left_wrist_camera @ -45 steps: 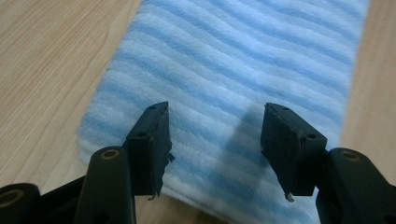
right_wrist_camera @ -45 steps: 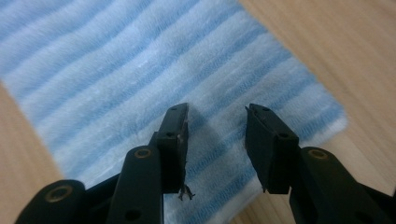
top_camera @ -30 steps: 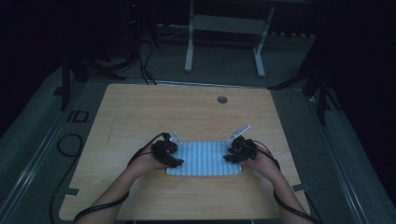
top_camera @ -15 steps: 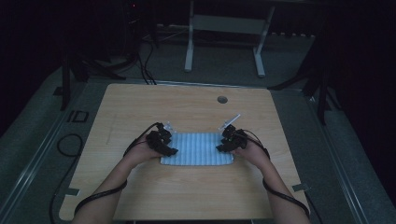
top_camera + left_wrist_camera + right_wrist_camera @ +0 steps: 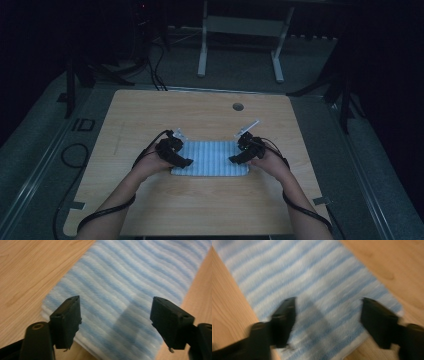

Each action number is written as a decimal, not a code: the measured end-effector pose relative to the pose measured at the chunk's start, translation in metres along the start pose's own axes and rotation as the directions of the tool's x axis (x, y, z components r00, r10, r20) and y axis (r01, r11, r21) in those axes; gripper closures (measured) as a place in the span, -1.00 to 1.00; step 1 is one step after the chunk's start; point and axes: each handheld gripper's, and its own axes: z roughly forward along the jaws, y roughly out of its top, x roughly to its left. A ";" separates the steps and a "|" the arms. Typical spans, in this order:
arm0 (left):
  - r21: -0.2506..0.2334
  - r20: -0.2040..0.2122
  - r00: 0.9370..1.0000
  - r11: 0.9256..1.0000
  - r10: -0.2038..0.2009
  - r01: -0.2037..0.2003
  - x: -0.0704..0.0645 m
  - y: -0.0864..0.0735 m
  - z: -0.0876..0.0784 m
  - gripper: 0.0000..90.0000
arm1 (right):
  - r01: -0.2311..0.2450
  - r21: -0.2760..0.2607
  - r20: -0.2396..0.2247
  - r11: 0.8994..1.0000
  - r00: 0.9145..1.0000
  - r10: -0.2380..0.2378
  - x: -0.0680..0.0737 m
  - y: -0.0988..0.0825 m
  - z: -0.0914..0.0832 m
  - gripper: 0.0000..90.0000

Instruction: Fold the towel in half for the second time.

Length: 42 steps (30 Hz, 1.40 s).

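Note:
A folded towel [image 5: 210,157] with blue and white stripes lies flat on the wooden table [image 5: 200,115]. My left gripper [image 5: 184,161] is at its left end and my right gripper [image 5: 235,160] at its right end. In the left gripper view the left gripper [image 5: 115,315] has just been opening; its jaws stand wide apart over the towel [image 5: 130,277] and do not press on it. The right gripper [image 5: 327,315] has likewise just been opening, its jaws spread above the towel's corner [image 5: 312,277] with nothing pinched.
A round hole [image 5: 238,106] sits in the tabletop toward the far edge. A white frame with two legs [image 5: 240,40] stands on the floor beyond the table. Black cables [image 5: 70,155] lie on the floor to the left. Bare wood surrounds the towel.
Both hands and the towel have shifted a little toward the far side of the table and slightly left. The towel now lies flat between the grippers.

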 end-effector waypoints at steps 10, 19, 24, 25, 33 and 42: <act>-0.062 -0.031 0.999 0.998 -0.029 0.027 -0.008 -0.014 -0.003 -0.82 | 0.008 -0.136 -0.009 0.991 1.000 -0.009 -0.001 -0.013 -0.007 -0.76; -0.084 -0.052 0.996 0.994 -0.070 0.066 -0.006 -0.038 -0.003 -0.82 | -0.043 -0.238 -0.041 0.970 0.999 0.035 -0.006 -0.034 -0.015 -0.70; -0.112 -0.035 0.994 0.989 -0.105 0.100 -0.005 -0.048 -0.008 -0.82 | -0.065 -0.246 -0.031 0.967 0.998 0.060 -0.009 -0.047 -0.017 -0.70; -0.108 -0.025 0.994 0.989 -0.108 0.104 -0.005 -0.050 -0.008 -0.82 | -0.072 -0.252 -0.027 0.965 0.997 0.067 -0.010 -0.051 -0.019 -0.70; -0.127 -0.023 0.992 0.984 -0.127 0.124 -0.008 -0.068 -0.014 -0.82 | -0.094 -0.267 0.023 0.959 0.994 0.104 -0.019 -0.080 -0.026 -0.70; -0.159 -0.050 0.984 0.974 -0.169 0.159 -0.011 -0.091 -0.024 -0.82 | -0.182 -0.339 0.056 0.923 0.975 0.213 -0.025 -0.121 -0.037 -0.71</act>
